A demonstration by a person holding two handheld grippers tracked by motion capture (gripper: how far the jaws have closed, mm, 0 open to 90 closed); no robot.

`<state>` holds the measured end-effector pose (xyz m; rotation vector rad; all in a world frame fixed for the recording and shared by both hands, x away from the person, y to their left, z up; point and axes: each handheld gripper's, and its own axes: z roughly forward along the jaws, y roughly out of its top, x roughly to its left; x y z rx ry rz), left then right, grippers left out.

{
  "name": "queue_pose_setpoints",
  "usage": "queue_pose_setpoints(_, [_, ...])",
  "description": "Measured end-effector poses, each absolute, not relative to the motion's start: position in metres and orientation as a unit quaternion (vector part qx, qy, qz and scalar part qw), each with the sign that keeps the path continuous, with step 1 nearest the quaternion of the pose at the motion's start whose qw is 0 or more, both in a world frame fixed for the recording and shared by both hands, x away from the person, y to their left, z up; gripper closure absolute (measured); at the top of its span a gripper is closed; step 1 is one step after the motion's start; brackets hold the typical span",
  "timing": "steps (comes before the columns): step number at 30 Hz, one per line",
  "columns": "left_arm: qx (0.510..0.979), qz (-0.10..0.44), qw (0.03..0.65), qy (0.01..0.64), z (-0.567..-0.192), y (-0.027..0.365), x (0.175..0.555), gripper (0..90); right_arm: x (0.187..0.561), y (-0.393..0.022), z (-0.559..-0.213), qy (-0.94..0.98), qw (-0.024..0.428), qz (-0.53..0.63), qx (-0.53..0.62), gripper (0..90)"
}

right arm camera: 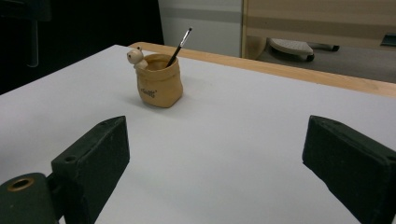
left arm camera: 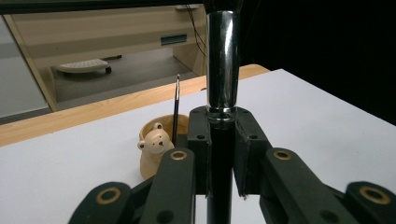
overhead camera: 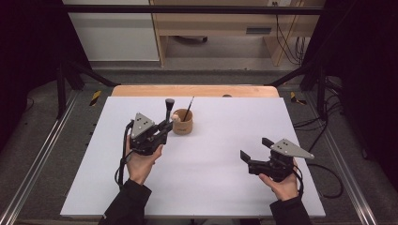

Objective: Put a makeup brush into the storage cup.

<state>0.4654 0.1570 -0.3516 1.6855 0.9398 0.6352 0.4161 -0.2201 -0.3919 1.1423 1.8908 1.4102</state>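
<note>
Holding a brush [left arm camera: 222,70] upright in my left gripper [overhead camera: 165,126], I have the cup [overhead camera: 183,125] just to the right of those jaws and a little ahead of them. The brush's long axis stands nearly vertical: black handle clamped between the jaws, chrome ferrule above them, dark bristle head on top in the high view. In the left gripper view the cup sits low and left of the handle, close behind the jaws, with its small bear [left arm camera: 155,142] on the near rim and a thin brush [left arm camera: 176,108] already leaning inside.

My left hand is clearly the nearer one; the cup's mouth lies just beside the brush, so I judge that a short carry sideways and a lowering would drop it in, handle first.

My right gripper [overhead camera: 256,148] rests well apart, toward the near right of the white board [overhead camera: 225,187], jaws spread wide and grasping nothing, pointed toward the cup.
</note>
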Motion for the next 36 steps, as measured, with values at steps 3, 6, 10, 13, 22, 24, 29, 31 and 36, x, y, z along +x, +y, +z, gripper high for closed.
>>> queue_pose_setpoints(3, [0.707,0.268,0.524,0.391,-0.351,0.156,0.468,78.7,0.415,-0.224,-0.394,0.695,0.26,0.519,0.423,7.3])
queue_pose_setpoints(6, [0.709,0.27,0.522,0.39,-0.349,0.155,0.472,78.7,0.415,-0.227,-0.396,0.695,0.262,0.517,0.426,6.8])
queue_pose_setpoints(10, [0.71,0.272,0.522,0.387,-0.346,0.154,0.476,78.7,0.414,-0.231,-0.398,0.694,0.263,0.515,0.429,6.4])
queue_pose_setpoints(13, [0.709,0.269,0.525,0.387,-0.343,0.153,0.48,78.7,0.413,-0.234,-0.4,0.693,0.264,0.513,0.433,6.4])
queue_pose_setpoints(22, [0.71,0.276,0.525,0.381,-0.337,0.149,0.49,78.7,0.411,-0.241,-0.403,0.689,0.266,0.514,0.436,6.5])
queue_pose_setpoints(24, [0.711,0.278,0.523,0.378,-0.335,0.147,0.493,78.7,0.41,-0.242,-0.403,0.688,0.267,0.513,0.438,6.5])
queue_pose_setpoints(29, [0.713,0.277,0.522,0.378,-0.335,0.143,0.502,78.7,0.411,-0.243,-0.404,0.687,0.267,0.512,0.441,6.5])
queue_pose_setpoints(31, [0.713,0.276,0.522,0.379,-0.337,0.141,0.506,78.8,0.41,-0.244,-0.404,0.688,0.267,0.512,0.44,6.5])
queue_pose_setpoints(36, [0.713,0.276,0.52,0.381,-0.34,0.135,0.517,78.8,0.41,-0.244,-0.404,0.686,0.267,0.513,0.442,6.5])
